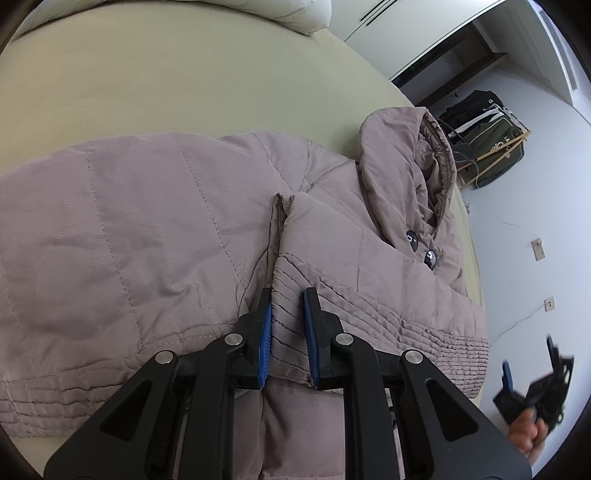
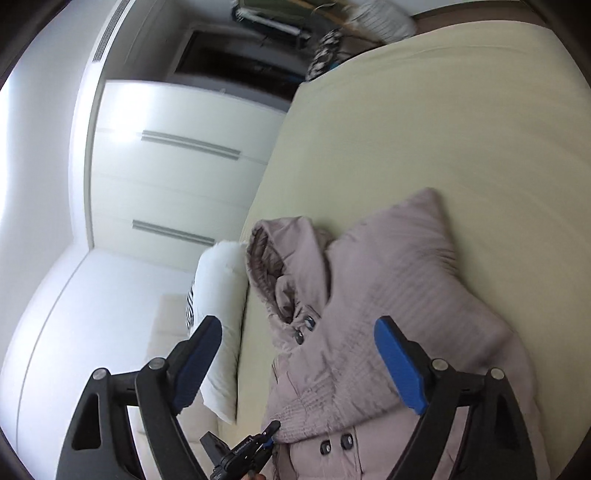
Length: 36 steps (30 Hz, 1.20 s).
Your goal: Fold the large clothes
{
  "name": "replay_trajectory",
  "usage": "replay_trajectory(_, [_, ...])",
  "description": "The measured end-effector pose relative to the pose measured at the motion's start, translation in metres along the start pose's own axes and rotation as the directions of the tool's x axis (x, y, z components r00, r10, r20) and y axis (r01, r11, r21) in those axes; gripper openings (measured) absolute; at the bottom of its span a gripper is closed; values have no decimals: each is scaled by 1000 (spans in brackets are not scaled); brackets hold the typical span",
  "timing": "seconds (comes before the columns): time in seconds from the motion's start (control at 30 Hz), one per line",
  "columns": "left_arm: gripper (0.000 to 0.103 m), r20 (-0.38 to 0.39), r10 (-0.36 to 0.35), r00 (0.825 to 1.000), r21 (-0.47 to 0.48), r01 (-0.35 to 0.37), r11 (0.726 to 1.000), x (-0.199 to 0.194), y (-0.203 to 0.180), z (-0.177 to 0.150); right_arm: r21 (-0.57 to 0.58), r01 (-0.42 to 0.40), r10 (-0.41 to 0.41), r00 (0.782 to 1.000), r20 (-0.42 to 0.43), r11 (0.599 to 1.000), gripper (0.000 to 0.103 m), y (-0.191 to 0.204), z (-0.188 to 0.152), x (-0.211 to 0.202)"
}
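A mauve quilted hooded jacket lies on a cream bed, sleeves folded over its front, hood at the far right. My left gripper is shut on the ribbed cuff of the folded sleeve, pressed low on the jacket. My right gripper is open and empty, held above the jacket near its hood. It also shows in the left wrist view off the bed's edge. The left gripper shows at the jacket's edge in the right wrist view.
A pillow lies at the bed's far end and shows white beside the hood. White wardrobes stand beyond the bed. A rack with dark clothes stands by the wall. The bed stretches beyond the jacket.
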<state>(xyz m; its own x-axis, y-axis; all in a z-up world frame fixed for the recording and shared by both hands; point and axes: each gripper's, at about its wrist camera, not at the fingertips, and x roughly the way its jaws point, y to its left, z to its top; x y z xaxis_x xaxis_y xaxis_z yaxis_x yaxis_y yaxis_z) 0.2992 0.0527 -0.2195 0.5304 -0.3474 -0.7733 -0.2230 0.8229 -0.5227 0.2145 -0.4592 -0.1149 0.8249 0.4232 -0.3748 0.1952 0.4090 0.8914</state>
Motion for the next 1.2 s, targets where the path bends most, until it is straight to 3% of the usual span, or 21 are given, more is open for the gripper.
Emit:
replay_trajectory(0.1, [16,-4,-1,1000,0,1,1000,3,2,1,-3,147,-147,989,-36,989,89,-44,9,32])
replay_trajectory(0.2, [16,-6,-19,1000,1,19,1000,5,3,3,25,180,-178,982,-68,983,65,-77,11,38])
replay_trajectory(0.23, [16,-4,-23,1000,2,23,1000,5,4,3,15,169,-168,984,-63,986,65,-71,11,32])
replay_trajectory(0.27, [17,1,-26,1000,4,26,1000,6,4,3,8,174,-173,983,-51,985,66,-65,11,27])
replay_trajectory(0.3, [17,6,-27,1000,6,27,1000,6,5,3,-3,174,-174,984,-22,985,73,-54,9,18])
replay_trajectory(0.33, [17,12,-23,1000,12,23,1000,7,4,3,-27,159,-159,987,13,987,87,-44,6,13])
replay_trajectory(0.4, [18,20,-14,1000,19,14,1000,8,3,2,-113,141,-136,989,54,983,94,-20,1,11])
replay_trajectory(0.5, [20,22,-24,999,16,23,1000,6,3,2,-185,222,-225,974,5,957,95,-13,0,43])
replay_trajectory(0.57, [22,14,-37,999,9,37,999,3,5,3,-206,300,-316,948,-49,932,94,-40,-2,68])
replay_trajectory(0.6, [25,6,-39,999,3,39,999,-1,7,3,-237,295,-311,950,-34,926,92,-47,-5,67])
replay_trajectory(0.7, [34,32,-39,999,12,39,999,-30,15,1,-253,319,-332,943,-13,914,90,-37,-12,43])
replay_trajectory(0.73, [49,58,-43,997,15,43,999,-47,21,-1,-245,315,-324,946,4,917,90,-30,-15,29])
replay_trajectory(0.77, [55,81,-59,995,3,58,998,-64,29,-5,-240,296,-300,954,22,925,90,-21,-19,14])
replay_trajectory(0.87, [55,128,-88,988,-50,95,994,-119,65,-26,-265,223,-219,975,45,938,90,1,-47,-31])
replay_trajectory(0.93, [55,170,-85,982,-107,104,989,-157,97,-49,-282,190,-195,981,10,940,91,9,-74,-43])
replay_trajectory(1.07, [58,214,-61,975,-297,125,947,-211,170,-107,-287,136,-171,980,-99,948,91,11,-138,-60])
replay_trajectory(1.2, [58,266,-35,963,-471,161,868,-246,229,-170,-261,99,-154,968,-199,960,91,8,-196,-68])
